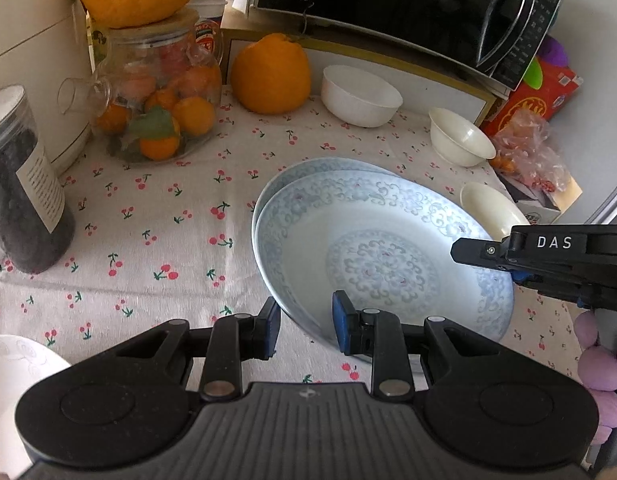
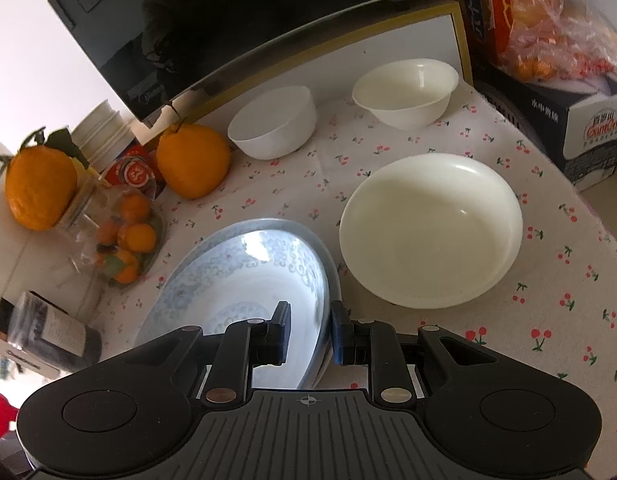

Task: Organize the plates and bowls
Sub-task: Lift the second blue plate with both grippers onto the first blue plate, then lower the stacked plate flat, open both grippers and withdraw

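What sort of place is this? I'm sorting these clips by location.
Most likely a home kitchen or dining corner: a Midea microwave stands at the back, patterned plates and white bowls sit on a cherry-print tablecloth, beside a jar of oranges.

The lower patterned plate [image 1: 308, 172] shows only as a rim crescent behind the upper patterned plate [image 1: 384, 256], whose near edge is hidden by the left gripper [image 1: 306, 326]. The cream plate [image 1: 488, 208] is partly covered by the right gripper [image 1: 484, 256]. At the bottom-left edge, 1 white bowl [image 1: 16, 384] is cut off. In the right wrist view, the dark jar [image 2: 52, 332] is blurred.
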Motion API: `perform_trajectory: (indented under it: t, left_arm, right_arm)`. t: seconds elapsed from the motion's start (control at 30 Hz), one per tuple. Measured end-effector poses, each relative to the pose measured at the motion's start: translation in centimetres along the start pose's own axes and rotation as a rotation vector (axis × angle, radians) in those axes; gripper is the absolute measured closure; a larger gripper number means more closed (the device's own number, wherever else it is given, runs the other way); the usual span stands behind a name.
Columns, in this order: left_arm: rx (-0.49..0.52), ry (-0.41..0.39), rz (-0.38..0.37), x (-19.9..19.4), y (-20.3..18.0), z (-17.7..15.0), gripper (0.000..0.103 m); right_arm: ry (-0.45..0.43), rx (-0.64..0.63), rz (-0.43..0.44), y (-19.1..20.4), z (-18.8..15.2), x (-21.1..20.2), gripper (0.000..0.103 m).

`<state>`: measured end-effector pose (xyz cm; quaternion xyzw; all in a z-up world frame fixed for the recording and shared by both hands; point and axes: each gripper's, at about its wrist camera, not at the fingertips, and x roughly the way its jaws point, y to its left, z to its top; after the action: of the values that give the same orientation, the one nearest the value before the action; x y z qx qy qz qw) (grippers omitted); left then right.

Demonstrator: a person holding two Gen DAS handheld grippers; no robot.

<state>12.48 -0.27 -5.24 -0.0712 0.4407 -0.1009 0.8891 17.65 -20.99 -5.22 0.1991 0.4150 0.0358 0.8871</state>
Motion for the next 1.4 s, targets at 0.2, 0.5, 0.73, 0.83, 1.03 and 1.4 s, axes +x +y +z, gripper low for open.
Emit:
perform_trajectory:
  t: [0.2,0.5,0.73,0.83,1.03,1.4]
  left_arm:
    - [0.031,-0.017,0.018,0.2,-0.1,0.0,0.078]
    - [0.083,-0.033,0.048,0.3,-0.5,-0.1,0.078]
    - [0.105,-0.035,0.063,0.3,-0.7,-0.1,0.077]
    - [0.116,-0.04,0.07,0.2,-0.8,-0.1,0.076]
    - [0.191,-0.075,0.14,-0.1,-1.5,-0.4,0.069]
    - [0.156,-0.068,0.14,0.4,-1.1,-0.2,0.071]
  right_arm:
    - [-0.026,-0.132,-0.106,2.0,-0.8,0.1,0.086]
    - [0.005,-0.174,-0.166,2.4,-1.1,0.2,0.088]
    - [0.021,-0.215,-0.197,3.0,-1.2,0.2,0.088]
    - [0.025,-0.242,-0.206,3.3,-1.2,0.2,0.088]
    - [0.032,-0.272,-0.215,3.5,-1.1,0.4,0.088]
    - [0.023,-0.274,-0.202,3.4,-1.1,0.8,0.087]
